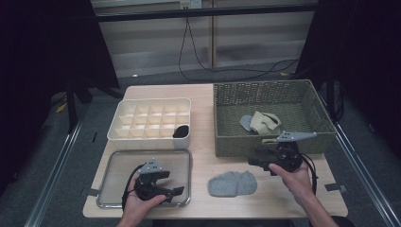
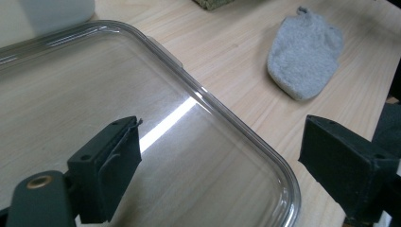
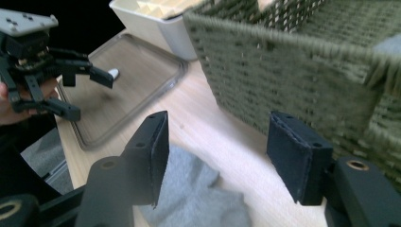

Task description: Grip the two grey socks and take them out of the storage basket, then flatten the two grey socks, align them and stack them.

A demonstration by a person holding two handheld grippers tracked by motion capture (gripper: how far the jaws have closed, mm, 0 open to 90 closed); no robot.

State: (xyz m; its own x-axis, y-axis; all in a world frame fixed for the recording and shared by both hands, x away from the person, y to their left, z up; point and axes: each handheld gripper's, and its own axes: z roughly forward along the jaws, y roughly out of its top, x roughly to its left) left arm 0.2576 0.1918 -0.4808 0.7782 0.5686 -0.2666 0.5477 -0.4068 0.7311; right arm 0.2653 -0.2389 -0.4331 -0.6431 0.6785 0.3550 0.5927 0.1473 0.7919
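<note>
Centrally, grey sock [image 1: 232,184], fuzzy, flat, bare wooden table [image 1: 203,161]

Grey sock [image 1: 232,183] flat on table, between clear tray [image 1: 109,166] and green basket [image 1: 269,142].

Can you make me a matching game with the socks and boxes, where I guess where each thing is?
Things:
1. grey fuzzy sock
2. small black rolled-up item
3. beige sock
4. left gripper

Places:
A. inside the green woven basket
B. above the clear plastic tray
C. flat on the bare wooden table
D. in a compartment of the cream divided box

Pairs: 1-C, 2-D, 3-A, 4-B
</note>
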